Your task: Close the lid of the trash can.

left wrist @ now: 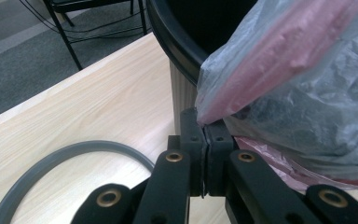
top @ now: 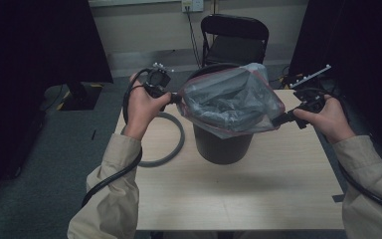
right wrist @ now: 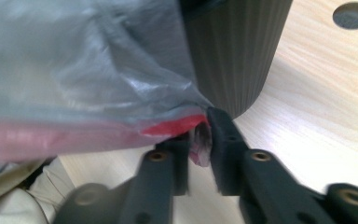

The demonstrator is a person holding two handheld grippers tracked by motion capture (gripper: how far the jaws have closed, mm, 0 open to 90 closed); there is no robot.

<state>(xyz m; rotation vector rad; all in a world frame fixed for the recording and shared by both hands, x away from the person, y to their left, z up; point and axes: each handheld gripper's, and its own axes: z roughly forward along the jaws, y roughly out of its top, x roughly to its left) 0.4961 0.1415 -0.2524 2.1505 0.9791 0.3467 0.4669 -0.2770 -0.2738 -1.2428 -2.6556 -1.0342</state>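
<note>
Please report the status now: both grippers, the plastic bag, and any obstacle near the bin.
Left gripper shut on plastic bag edge. Right gripper at opposite edge, grip loosening. Bag stretched over black bin. Grey ring beside bin, not blocking.

bag (top: 231, 102): clear plastic, red-edged, stretched between my left gripper (top: 176, 98) and right gripper (top: 278, 119) | over black bin (top: 223, 144), upright

No legible text or labels
</note>
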